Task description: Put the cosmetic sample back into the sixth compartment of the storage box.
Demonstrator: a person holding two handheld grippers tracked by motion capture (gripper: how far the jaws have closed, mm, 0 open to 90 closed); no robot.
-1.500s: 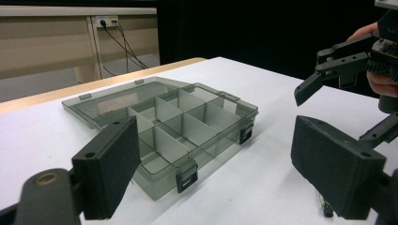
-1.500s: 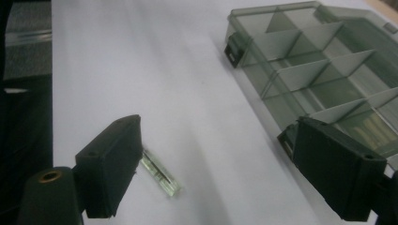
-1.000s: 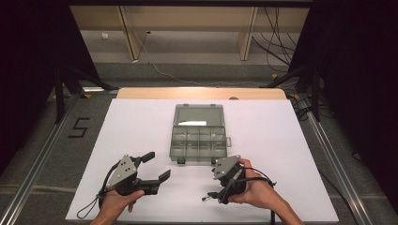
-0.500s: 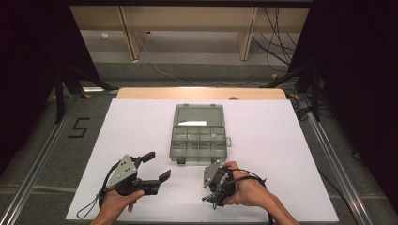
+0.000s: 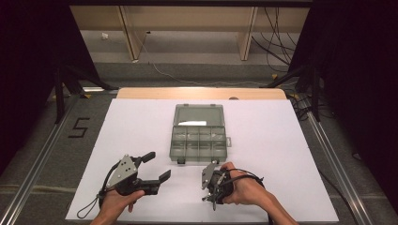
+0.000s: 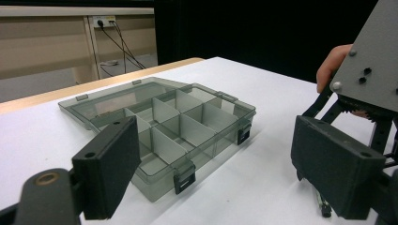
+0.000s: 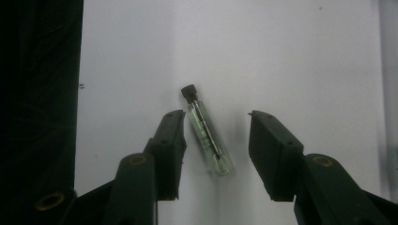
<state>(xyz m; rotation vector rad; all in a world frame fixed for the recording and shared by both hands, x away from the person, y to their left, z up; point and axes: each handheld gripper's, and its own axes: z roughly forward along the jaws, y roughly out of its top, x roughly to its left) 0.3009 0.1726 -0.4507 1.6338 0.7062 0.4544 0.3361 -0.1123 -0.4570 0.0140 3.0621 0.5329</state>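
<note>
A small clear vial (image 7: 207, 137) with a black cap lies flat on the white table (image 5: 281, 154). My right gripper (image 7: 217, 123) points down over it with one jaw on each side. Its jaws have just been closing; one pad is close beside the glass and a gap remains at the other pad. In the high view my right gripper (image 5: 210, 196) is near the table's front edge, under the person's hand. My left gripper (image 5: 157, 166) rests to its left, open and holding nothing, and it faces the open box (image 6: 178, 126).
A grey see-through compartment box (image 5: 199, 133) sits mid-table with its lid folded back and several divided cells. The right gripper's grey plate (image 6: 371, 61) and a fingertip appear at the right of the left gripper view. Dark frame posts and cables surround the table.
The right hand has shifted a little to the left and down toward the table, and its jaws have narrowed around the vial. The left gripper has kept still.
</note>
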